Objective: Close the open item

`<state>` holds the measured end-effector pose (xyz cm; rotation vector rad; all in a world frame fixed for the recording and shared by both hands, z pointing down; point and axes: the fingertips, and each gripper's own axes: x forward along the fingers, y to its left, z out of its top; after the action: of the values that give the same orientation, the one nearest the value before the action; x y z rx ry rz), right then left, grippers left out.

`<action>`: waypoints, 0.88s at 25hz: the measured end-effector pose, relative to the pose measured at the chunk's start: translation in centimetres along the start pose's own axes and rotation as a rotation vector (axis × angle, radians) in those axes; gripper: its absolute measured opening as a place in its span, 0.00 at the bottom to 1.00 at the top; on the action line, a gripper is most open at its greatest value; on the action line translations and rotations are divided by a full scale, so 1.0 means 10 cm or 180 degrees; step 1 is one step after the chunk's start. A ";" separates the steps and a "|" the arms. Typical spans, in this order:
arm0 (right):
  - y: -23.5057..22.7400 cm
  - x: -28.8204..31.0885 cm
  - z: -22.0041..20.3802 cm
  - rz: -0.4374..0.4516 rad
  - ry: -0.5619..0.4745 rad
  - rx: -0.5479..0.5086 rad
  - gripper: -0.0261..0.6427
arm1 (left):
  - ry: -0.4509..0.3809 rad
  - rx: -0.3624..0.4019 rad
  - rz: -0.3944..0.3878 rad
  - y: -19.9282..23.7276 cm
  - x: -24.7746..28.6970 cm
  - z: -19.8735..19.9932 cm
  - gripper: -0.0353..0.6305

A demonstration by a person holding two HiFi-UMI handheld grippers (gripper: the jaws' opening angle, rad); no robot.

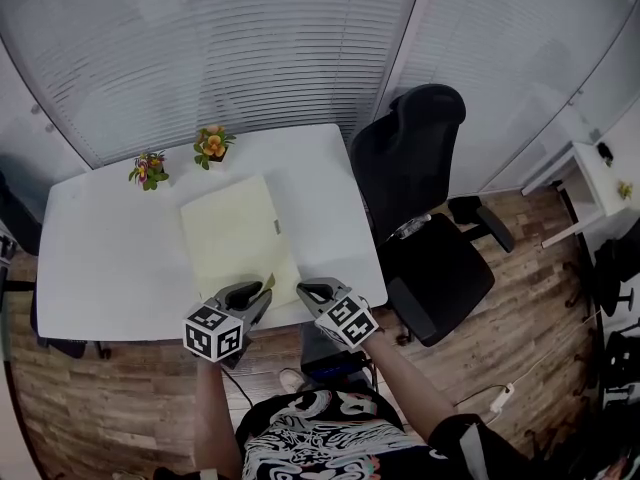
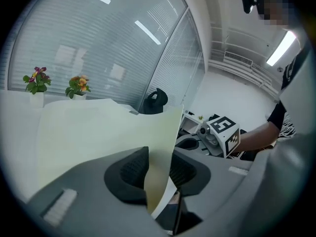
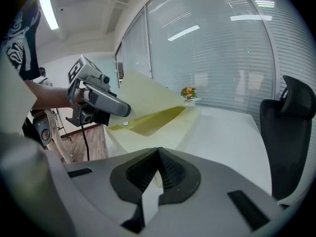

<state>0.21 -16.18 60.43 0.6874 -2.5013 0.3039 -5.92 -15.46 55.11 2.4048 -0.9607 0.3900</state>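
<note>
Nearest you, your left gripper (image 2: 158,169) has its jaws parted. The free corner of the folder's top cover (image 2: 98,127) stands between the pads, and neither pad visibly presses on it. Your right gripper (image 3: 159,162) has its pads pressed together at the tips, at the near right corner of the pale yellow-green plastic folder (image 1: 235,233). Whether a leaf is nipped there cannot be made out.

The folder lies lengthwise on the white rectangular table (image 1: 110,248), with its near edge at the table's near edge. The cover rides low over the lower leaf, raised only at the near left corner. A darker yellow inside shows in the right gripper view.

Judgement: the closing step is at its end, and the cover is being set down rather than carried.

The next move calls for clearing the left jaws off the corner without dragging it, then checking that the cover lies flat.

Beyond the folder, two small potted flower arrangements (image 1: 148,170) stand clear at the far edge.
</note>
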 end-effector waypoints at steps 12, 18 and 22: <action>-0.01 0.01 0.01 0.0022 -0.0009 0.0028 0.04 | 0.0541 0.0256 0.0126 0.03 0.20 -0.16 0.22; -0.01 0.00 0.01 0.0037 -0.0025 0.0045 0.04 | 0.0741 0.0391 0.0160 0.01 0.25 -0.21 0.23; -0.01 0.01 0.01 0.0039 -0.0029 0.0050 0.04 | 0.0844 0.0486 0.0184 0.01 0.28 -0.23 0.24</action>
<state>0.16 -16.34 60.35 0.6814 -2.5152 0.3257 -4.18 -15.74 58.25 2.3841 -0.9093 0.8078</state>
